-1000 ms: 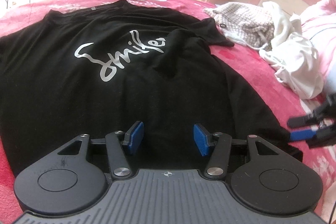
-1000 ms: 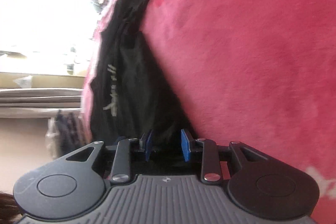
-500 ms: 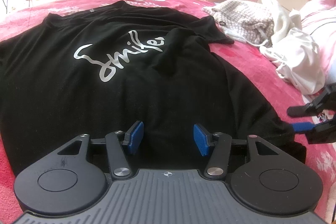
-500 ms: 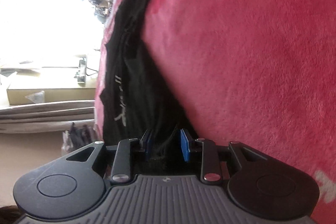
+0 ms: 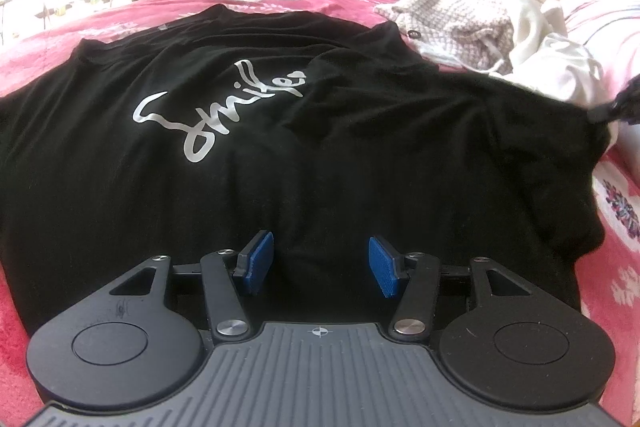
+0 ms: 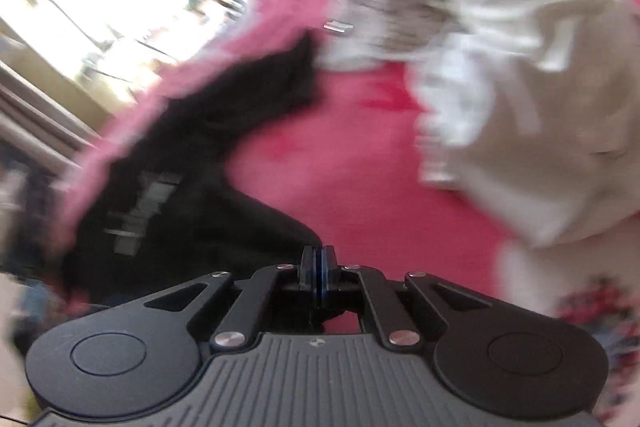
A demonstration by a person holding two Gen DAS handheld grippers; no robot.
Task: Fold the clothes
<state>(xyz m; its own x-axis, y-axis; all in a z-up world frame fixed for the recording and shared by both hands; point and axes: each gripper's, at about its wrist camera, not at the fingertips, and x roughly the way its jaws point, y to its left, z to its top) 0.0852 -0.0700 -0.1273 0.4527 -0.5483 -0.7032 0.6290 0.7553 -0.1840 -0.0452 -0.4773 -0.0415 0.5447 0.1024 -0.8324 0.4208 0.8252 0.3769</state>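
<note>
shirt point(image 5: 280, 147) flat on bed point(image 5: 616, 267), right edge lifted | right tool point(image 6: 319, 269) just clamped on its hem | left tool point(image 5: 316, 263) half-wide, empty | risk: thin pinch slips, or pull drags shirt askew

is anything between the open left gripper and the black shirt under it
Nothing visible. The left gripper sits open right over the black shirt near its hem, with only bare shirt fabric between the blue pads.
</note>
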